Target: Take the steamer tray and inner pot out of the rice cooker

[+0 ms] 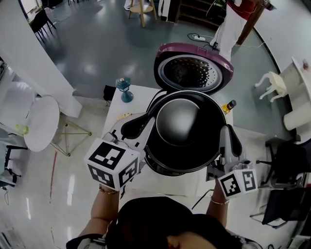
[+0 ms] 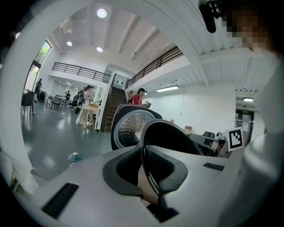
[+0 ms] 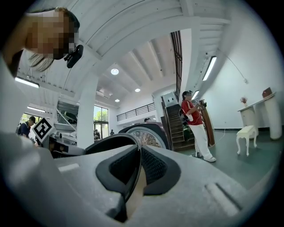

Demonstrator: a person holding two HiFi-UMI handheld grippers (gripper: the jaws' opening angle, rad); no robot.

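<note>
A glossy grey floor [image 1: 112, 44] spreads under a high white ceiling [image 2: 133, 31] with round lights [image 2: 101, 13], a railed balcony [image 2: 80, 70], a staircase [image 3: 175, 124], tall windows [image 3: 98, 119], a wooden stool [image 1: 142, 9], a round white table [image 1: 41, 121] and a small white chair [image 1: 272, 82].

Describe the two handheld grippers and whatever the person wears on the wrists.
Both the left gripper and the right gripper have chunky pale grey plastic bodies with black textured pads lining the jaws. Each carries a white cube printed with black square markers: the left cube, the right cube. A beaded bracelet circles the left wrist, a thin bangle the right.
</note>
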